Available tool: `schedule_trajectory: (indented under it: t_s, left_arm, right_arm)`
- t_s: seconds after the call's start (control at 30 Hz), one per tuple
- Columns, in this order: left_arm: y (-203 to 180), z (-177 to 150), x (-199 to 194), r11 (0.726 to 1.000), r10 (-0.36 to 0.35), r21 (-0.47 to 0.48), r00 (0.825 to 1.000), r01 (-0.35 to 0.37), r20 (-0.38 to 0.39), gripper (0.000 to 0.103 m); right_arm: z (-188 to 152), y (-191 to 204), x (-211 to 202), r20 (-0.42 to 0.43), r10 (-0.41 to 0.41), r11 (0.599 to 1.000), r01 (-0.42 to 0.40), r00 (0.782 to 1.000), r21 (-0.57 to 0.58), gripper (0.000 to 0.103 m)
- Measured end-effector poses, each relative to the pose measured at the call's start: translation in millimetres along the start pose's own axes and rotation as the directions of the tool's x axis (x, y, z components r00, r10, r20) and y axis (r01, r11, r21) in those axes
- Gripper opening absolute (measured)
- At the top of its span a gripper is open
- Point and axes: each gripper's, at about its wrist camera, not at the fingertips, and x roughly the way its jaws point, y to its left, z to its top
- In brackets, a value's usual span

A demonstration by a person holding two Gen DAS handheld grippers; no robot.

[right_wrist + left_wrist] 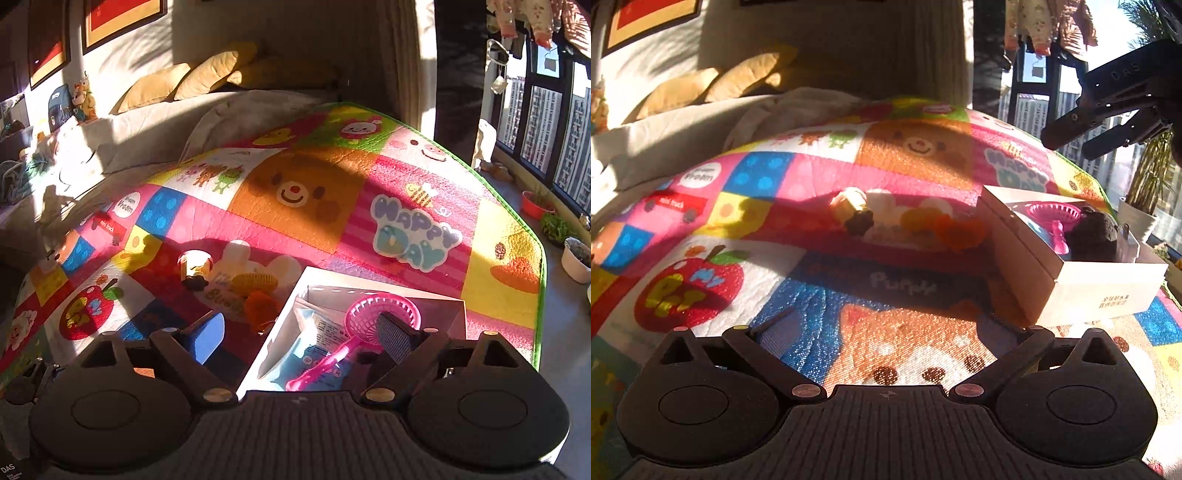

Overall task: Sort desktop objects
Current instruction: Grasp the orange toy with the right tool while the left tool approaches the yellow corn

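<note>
Both hand-held grippers, left [892, 326] and right [301, 332], gape above the white box [273, 332] (apparently empty-jawed).

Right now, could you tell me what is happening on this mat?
Small things are being sorted into a white box on the play mat. The pink scoop already lies inside. Both the right gripper and left gripper are open and empty. The small toy is still on the mat.
</note>
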Motion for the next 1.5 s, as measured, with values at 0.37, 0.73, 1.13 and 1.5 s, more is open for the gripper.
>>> schedule_trajectory:
  t_s: [0.37, 0.73, 1.13, 1.5]
  left_arm:
    - [47.4, 7.9, -11.7, 0.974, 0.051, -0.223, 0.998, -0.039, 0.049, 0.103]
    - [44.8, 1.1, -3.3, 0.976, 0.023, -0.216, 1.0, -0.022, 0.002, 0.103]
    - [7.2, -7.6, -1.0, 0.988, -0.141, -0.064, 0.989, 0.138, -0.044, 0.103]
    - [17.1, -8.3, 5.9, 0.986, -0.13, -0.109, 0.989, 0.123, -0.064, 0.103]
  right_arm:
    - [43.2, 72.2, 175.6, -0.155, -0.164, 0.98, 0.143, 0.974, -0.137, 0.078]
    - [39.9, 50.5, 186.1, -0.227, -0.078, 0.997, 0.072, 0.971, -0.034, 0.048]
    - [35.9, 56.3, 125.2, -0.213, -0.052, 0.989, 0.021, 0.976, -0.146, 0.047]
    - [19.0, 64.8, 182.4, -0.273, -0.183, 0.973, 0.134, 0.944, -0.186, 0.005]
